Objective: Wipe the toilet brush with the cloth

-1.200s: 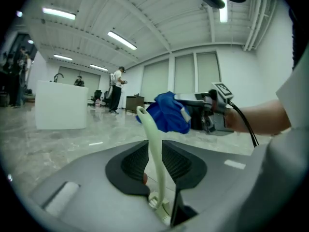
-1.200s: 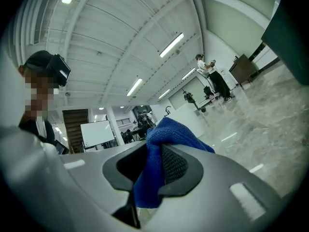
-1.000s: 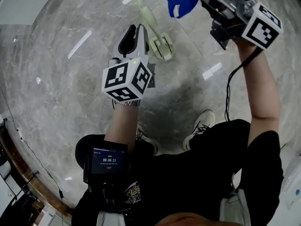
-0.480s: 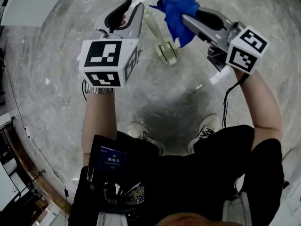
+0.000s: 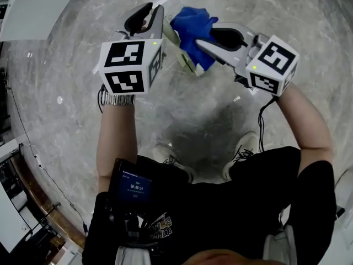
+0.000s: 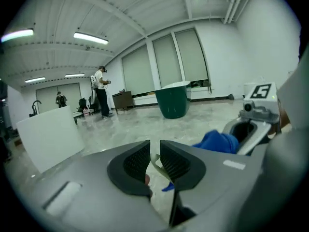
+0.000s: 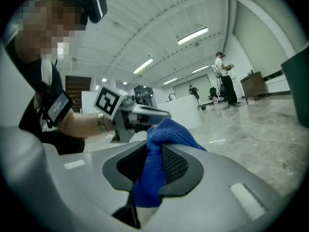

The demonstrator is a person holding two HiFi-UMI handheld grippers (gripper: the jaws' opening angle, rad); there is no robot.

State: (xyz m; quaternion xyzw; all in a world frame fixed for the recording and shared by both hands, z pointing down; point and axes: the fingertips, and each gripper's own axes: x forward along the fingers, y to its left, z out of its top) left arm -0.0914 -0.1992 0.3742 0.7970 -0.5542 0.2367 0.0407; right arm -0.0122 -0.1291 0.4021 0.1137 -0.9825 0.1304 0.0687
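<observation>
So, head view: the left gripper (image 5: 156, 10) is clamped on the pale brush (image 5: 185, 64), holding it up off the floor (image 5: 66, 120). Its jaws have just closed a bit tighter. The right gripper (image 5: 205, 37) has the blue cloth (image 5: 190, 26) right beside the brush, touching or close to it.

Left gripper view: the thin brush (image 6: 157, 164) sits pinched between the pads (image 6: 137, 161), with the cloth (image 6: 217, 141) just past it.

Right gripper view: jaws squeezed on a bunched fold of cloth (image 7: 166, 129).

Looks like the wipe is only starting. Next up, I reckon: press cloth onto brush and drag along it, left side holding steady.
</observation>
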